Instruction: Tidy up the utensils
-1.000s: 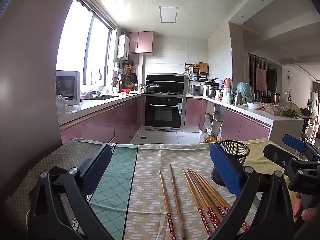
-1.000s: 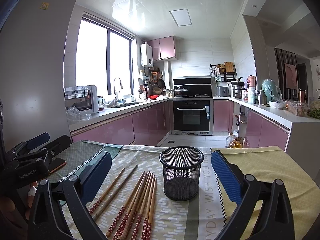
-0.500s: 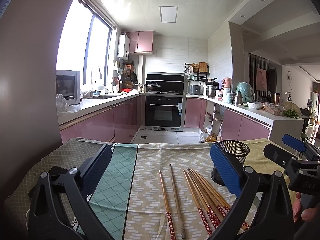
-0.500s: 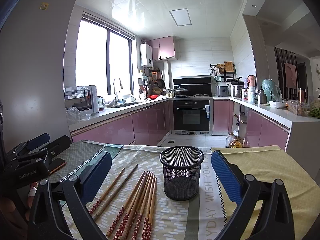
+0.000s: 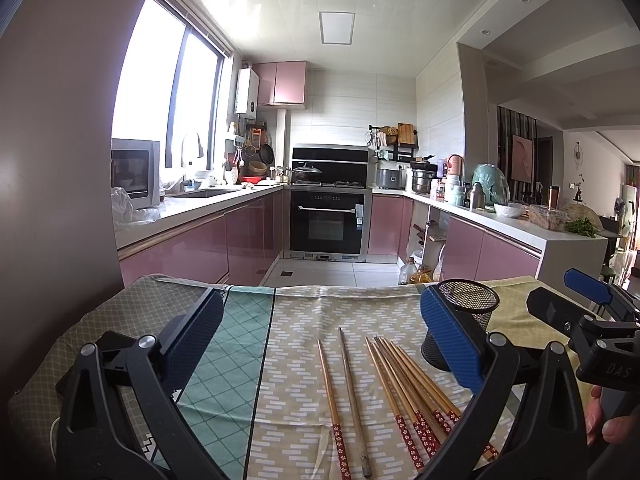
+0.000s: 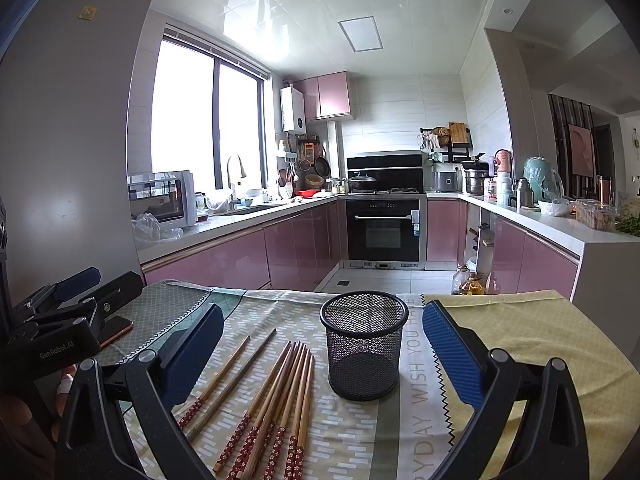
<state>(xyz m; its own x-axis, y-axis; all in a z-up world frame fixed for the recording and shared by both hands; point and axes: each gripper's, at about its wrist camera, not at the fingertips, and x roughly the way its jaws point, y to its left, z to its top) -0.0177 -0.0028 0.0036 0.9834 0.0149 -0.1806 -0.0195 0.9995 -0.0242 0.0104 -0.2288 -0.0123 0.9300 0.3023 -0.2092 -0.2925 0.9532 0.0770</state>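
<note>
Several wooden chopsticks with red patterned ends lie in a loose fan on the tablecloth, two of them set apart to the left. A black mesh cup stands upright and empty just right of the chopsticks. My left gripper hovers open above the cloth, its fingers on either side of the chopsticks, its right finger covering part of the mesh cup. My right gripper is open too, with the cup and the chopsticks between its fingers, touching neither.
A patchwork tablecloth covers the table, whose far edge faces a kitchen floor with bottles. A phone lies at the left. The other gripper and a hand show at each view's side.
</note>
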